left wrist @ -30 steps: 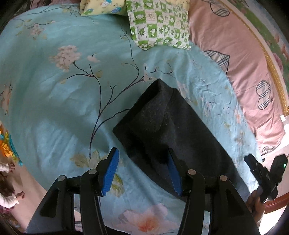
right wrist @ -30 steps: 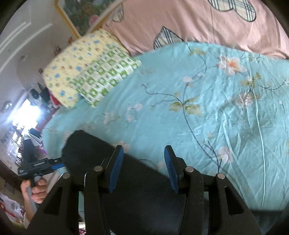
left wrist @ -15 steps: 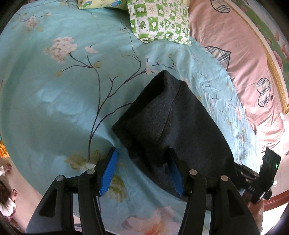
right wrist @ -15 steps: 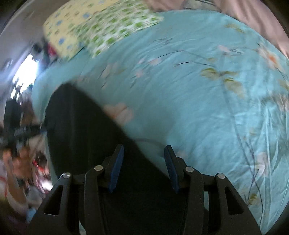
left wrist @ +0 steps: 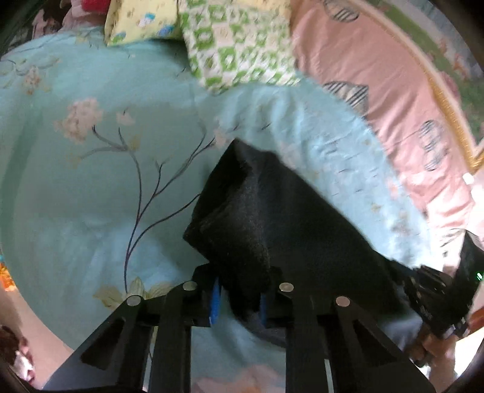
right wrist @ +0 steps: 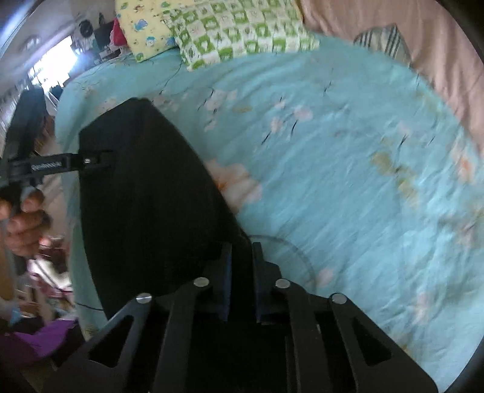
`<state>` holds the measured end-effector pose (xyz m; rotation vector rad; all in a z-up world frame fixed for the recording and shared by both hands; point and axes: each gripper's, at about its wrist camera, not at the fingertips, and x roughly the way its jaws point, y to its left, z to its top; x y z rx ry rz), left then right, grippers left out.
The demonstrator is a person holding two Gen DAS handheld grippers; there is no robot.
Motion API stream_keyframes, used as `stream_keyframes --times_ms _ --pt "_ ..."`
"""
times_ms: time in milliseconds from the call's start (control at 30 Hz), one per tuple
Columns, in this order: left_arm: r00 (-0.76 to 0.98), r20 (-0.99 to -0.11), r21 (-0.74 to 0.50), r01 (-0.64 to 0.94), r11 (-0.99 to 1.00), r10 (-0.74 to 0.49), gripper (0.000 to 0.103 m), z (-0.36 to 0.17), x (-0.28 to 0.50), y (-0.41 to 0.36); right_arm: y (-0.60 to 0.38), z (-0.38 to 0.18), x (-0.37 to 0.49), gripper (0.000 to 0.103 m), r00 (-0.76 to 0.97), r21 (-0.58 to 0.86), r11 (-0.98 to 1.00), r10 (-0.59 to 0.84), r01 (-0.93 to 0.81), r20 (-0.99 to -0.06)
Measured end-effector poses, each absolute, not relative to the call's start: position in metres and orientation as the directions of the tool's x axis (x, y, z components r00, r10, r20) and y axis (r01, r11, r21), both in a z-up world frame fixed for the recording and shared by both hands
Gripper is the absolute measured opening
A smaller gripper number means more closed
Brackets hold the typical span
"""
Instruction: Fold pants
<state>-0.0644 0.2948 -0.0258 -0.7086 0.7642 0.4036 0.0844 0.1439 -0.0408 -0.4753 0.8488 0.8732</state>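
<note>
The black pants [left wrist: 290, 217] lie folded on the turquoise flowered bedsheet [left wrist: 90, 187]. My left gripper [left wrist: 239, 299] is shut on the near corner of the pants, which bunch up between the blue pads. In the right wrist view the pants [right wrist: 142, 196] stretch away to the left. My right gripper [right wrist: 242, 275] is shut on their near edge. The left gripper [right wrist: 96, 158] shows at the far left of that view, touching the pants. The right gripper [left wrist: 435, 287] shows at the lower right of the left wrist view.
A green-checked pillow [left wrist: 239, 42] and a yellow pillow [left wrist: 139, 21] lie at the head of the bed. A pink quilt [left wrist: 393, 99] runs along the right side. The bed edge and room clutter [right wrist: 39, 287] lie to the left.
Both grippers have gone from open to shut on the pants. The left one has bunched up the near corner. The right one has moved forward onto the near edge.
</note>
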Motion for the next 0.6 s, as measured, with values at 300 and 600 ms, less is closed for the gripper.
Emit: stream_keyframes --times_ms 300,600 --pt "0.73 -0.678 -0.374 -0.444 0.815 0.086 0.018 0.002 -0.069 0.289 0.129 -0.014 0.095 0.008 0.531 -0.078 0.684 0.484 -0.725 -0.695" --pt "0.644 -0.752 -0.235 -0.458 0.857 0.138 0.022 -0.044 -0.051 0.292 0.151 -0.064 0.111 0.009 0.57 -0.106 0.747 0.398 -0.656 -0.719"
